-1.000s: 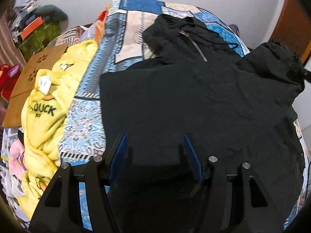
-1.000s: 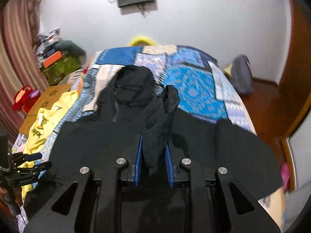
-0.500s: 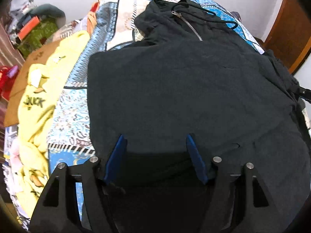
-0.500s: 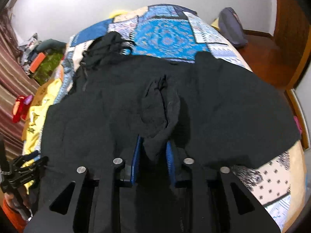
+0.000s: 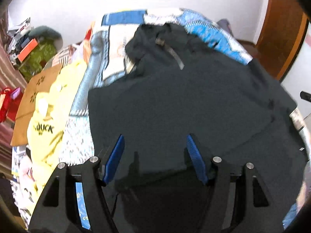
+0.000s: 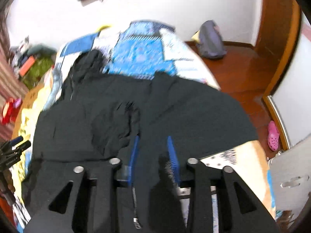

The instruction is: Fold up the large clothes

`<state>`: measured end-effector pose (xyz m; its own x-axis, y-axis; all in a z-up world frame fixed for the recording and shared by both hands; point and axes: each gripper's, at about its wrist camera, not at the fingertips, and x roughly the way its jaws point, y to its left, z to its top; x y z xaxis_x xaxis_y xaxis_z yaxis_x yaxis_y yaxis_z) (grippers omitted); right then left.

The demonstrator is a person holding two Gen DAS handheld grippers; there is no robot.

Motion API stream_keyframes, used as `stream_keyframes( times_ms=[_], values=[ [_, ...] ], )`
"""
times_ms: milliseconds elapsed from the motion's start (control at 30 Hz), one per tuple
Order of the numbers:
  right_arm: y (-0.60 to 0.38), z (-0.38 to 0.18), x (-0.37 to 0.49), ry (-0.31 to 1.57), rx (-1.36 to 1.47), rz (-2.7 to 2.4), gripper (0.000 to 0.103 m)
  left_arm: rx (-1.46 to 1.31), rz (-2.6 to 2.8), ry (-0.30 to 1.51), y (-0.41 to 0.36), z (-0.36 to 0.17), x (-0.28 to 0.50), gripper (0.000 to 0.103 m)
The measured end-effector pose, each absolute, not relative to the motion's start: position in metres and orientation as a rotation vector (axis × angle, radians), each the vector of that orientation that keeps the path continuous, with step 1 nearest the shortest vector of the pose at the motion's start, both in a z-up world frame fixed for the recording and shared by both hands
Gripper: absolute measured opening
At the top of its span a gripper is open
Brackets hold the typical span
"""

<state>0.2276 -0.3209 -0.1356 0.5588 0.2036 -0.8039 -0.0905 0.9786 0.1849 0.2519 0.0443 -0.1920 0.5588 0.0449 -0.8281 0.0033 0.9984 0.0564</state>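
A large black zip hoodie [image 5: 184,101] lies spread on the patchwork quilt [image 5: 124,21], hood toward the far wall. My left gripper [image 5: 155,151] hovers open over its near left part, with nothing pinched between the blue pads [image 5: 116,153]. In the right wrist view, the hoodie [image 6: 194,116] has a bunched sleeve [image 6: 124,120] lying on its body. My right gripper [image 6: 153,151] sits just right of that bunch. Its jaws are opening, and only flat cloth shows in the gap, apart from the pads. The left gripper [image 6: 13,149] shows at the left edge.
A yellow garment [image 5: 44,128] printed with "DUCK" and a cardboard sheet [image 5: 29,104] lie left of the hoodie. A clutter pile [image 5: 33,50] stands at the far left. A grey bag [image 6: 210,38] and a pink shoe [image 6: 273,136] lie on the wooden floor to the right.
My right gripper has let go of the bunched sleeve, its jaws have widened and it has shifted right. The sleeve now lies on the hoodie. My left gripper drew back a little.
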Motion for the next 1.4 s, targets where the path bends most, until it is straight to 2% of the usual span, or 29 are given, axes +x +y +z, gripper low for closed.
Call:
stream_keyframes(
  times_ms=[100, 300, 467, 733, 900, 1033, 1133, 1233, 1267, 1367, 1400],
  values=[
    [-0.347, -0.121, 0.224, 0.903, 0.184, 0.125, 0.051, 0.053, 0.008, 0.93, 0.032, -0.171, 0.258, 0.066],
    [-0.391, -0.119, 0.223, 0.879, 0.262, 0.034, 0.062, 0.028, -0.042, 0.866, 0.005, -0.146, 0.281, 0.073],
    [-0.424, -0.155, 0.236, 0.964, 0.367, -0.026, 0.062, 0.022, -0.084, 0.881, -0.021, -0.15, 0.3, 0.076],
    [-0.469, -0.223, 0.258, 1.091, 0.627, -0.064, 0.062, 0.02, -0.144, 0.966, -0.051, -0.187, 0.321, 0.077],
    [-0.487, -0.251, 0.271, 1.094, 0.802, -0.077, 0.064, 0.014, -0.149, 1.009, -0.05, -0.205, 0.327, 0.077],
    [-0.488, -0.252, 0.285, 1.075, 0.786, -0.106, 0.064, -0.013, -0.146, 1.034, -0.044, -0.214, 0.329, 0.077],
    [-0.483, -0.258, 0.3, 1.079, 0.729, -0.161, 0.06, -0.023, -0.135, 1.04, -0.04, -0.217, 0.33, 0.077],
    [-0.479, -0.26, 0.306, 1.07, 0.66, -0.217, 0.05, -0.017, -0.129, 1.042, -0.037, -0.217, 0.328, 0.077],
    [-0.479, -0.26, 0.307, 1.067, 0.651, -0.226, 0.045, -0.013, -0.125, 1.04, -0.037, -0.217, 0.327, 0.077],
    [-0.481, -0.249, 0.305, 1.054, 0.653, -0.224, 0.019, -0.01, -0.12, 1.03, -0.033, -0.213, 0.322, 0.077],
    [-0.481, -0.245, 0.305, 1.056, 0.654, -0.222, 0.014, -0.01, -0.121, 1.026, -0.031, -0.212, 0.321, 0.077]
  ],
)
